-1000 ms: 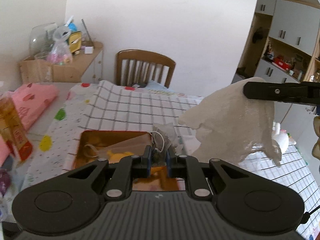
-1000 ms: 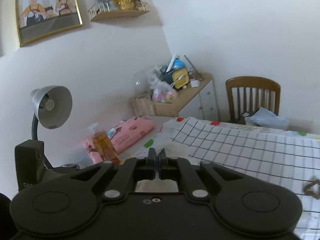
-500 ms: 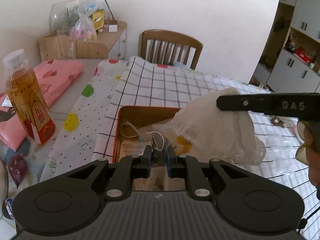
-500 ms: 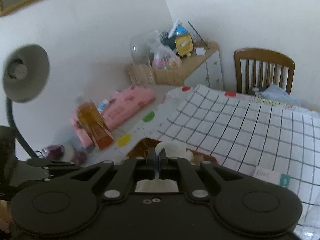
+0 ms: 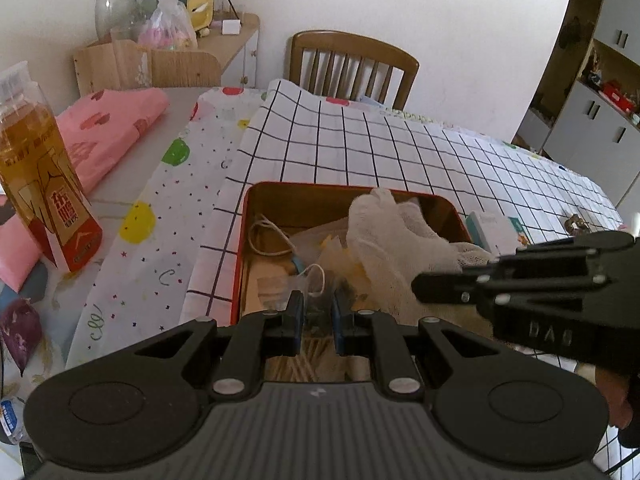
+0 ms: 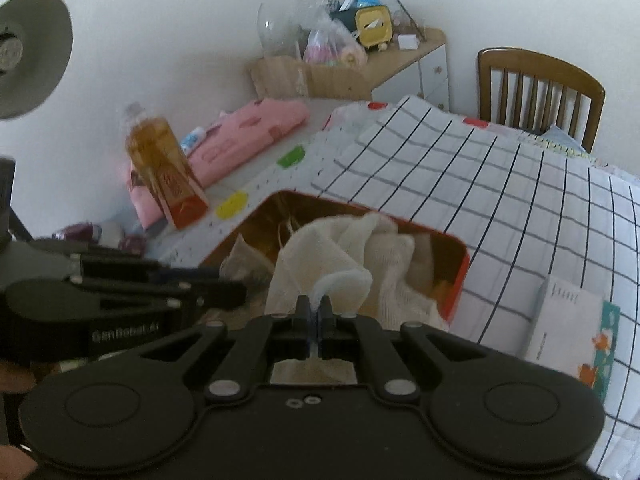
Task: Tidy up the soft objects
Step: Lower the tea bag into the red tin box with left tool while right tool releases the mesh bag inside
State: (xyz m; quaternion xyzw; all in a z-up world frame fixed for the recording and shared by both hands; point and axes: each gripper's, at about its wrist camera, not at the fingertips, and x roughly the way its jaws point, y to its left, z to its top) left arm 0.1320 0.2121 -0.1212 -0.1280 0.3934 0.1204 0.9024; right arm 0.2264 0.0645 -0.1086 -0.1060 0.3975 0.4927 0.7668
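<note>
An open red tin [image 5: 245, 240] with a golden inside lies on the checked tablecloth [image 5: 360, 148]. My right gripper [image 6: 315, 307] is shut on a white gauze cloth [image 6: 336, 256], whose bulk rests crumpled in the right half of the tin [image 6: 460, 276]. In the left wrist view the cloth [image 5: 384, 236] lies in the tin with the right gripper [image 5: 424, 288] coming in from the right. My left gripper [image 5: 316, 308] hangs low over the tin's near end, shut on a small translucent pouch [image 5: 316, 286] with a white string loop. Paper pieces and another string lie in the tin.
A bottle of amber tea [image 5: 40, 184] stands left of the tin, with a pink folded cloth [image 5: 108, 132] behind it. A small white box [image 6: 560, 320] lies right of the tin. A wooden chair [image 5: 352, 64] and a cluttered cabinet [image 5: 168, 60] stand at the far side; a lamp [image 6: 28, 52] hangs at left.
Both grippers have come down toward the tin. The white cloth, hanging in the air before, now rests inside the tin. Both grips have stayed the same.
</note>
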